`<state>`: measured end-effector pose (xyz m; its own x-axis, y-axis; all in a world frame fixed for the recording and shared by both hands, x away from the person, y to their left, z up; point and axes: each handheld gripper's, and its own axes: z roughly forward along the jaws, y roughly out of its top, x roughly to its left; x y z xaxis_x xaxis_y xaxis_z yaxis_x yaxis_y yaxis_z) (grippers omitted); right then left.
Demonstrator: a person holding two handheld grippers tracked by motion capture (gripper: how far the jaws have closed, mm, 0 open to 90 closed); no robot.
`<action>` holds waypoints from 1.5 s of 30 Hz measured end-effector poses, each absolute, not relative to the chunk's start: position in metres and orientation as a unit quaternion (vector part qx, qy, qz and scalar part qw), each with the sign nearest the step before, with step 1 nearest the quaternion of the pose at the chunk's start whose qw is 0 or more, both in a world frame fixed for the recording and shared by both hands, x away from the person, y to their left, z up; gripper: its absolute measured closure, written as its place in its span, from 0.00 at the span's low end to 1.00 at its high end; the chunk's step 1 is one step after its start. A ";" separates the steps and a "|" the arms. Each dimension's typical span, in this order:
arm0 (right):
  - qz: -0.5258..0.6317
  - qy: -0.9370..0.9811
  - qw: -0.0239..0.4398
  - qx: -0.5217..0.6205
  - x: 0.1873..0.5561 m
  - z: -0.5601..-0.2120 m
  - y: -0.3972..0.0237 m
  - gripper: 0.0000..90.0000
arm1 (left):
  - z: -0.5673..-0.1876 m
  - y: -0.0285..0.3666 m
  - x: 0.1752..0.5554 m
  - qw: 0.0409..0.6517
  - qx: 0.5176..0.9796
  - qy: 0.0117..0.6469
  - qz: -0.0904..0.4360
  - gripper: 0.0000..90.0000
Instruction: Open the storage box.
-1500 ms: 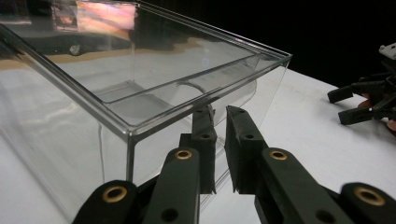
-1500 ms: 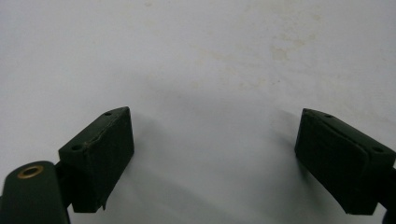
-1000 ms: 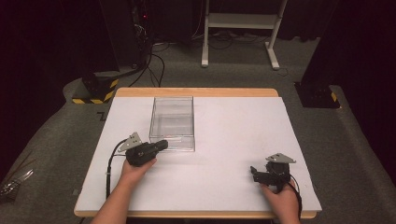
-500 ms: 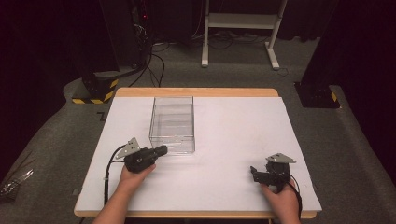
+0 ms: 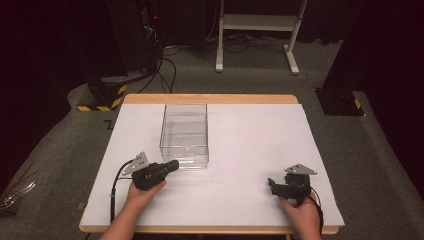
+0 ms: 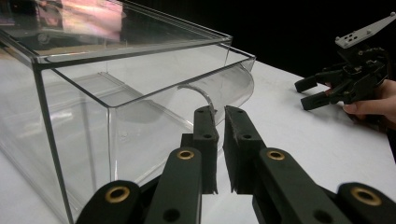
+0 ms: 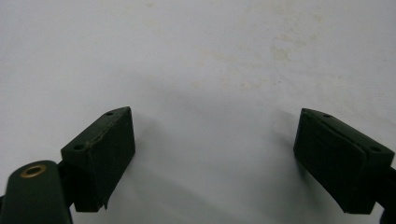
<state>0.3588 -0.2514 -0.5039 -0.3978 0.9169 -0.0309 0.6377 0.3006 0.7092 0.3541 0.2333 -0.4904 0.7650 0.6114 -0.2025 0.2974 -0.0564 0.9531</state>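
High view: clear box (image 5: pixel 184 134) on white table (image 5: pixel 250 150), far left of middle. Left gripper (image 5: pixel 172 165) just beside its near end, jaws almost together, holding nothing. Right gripper (image 5: pixel 272 185) near right, jaws wide, holding nothing.

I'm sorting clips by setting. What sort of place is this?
Probably a lab recording bay: a white-topped table on grey carpet, a clear plastic box, dark curtains, cables and hazard-striped stand bases behind.

The white surface (image 5: pixel 240 150) is evenly lit from above while the room around it falls dark. Glare streaks the clear box (image 6: pixel 116 84) toward 11 o'clock. Close tongs look soft, casting faint shadows.
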 end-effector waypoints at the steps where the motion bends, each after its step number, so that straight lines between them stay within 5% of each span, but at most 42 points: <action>1: 0.313 0.775 0.223 0.502 0.359 -0.504 -0.251 0.14 | -0.490 0.233 0.353 0.609 0.716 0.318 0.129 0.93; 45: 0.314 0.775 0.220 0.503 0.359 -0.504 -0.251 0.14 | -0.489 0.228 0.281 0.606 0.732 0.290 0.115 0.94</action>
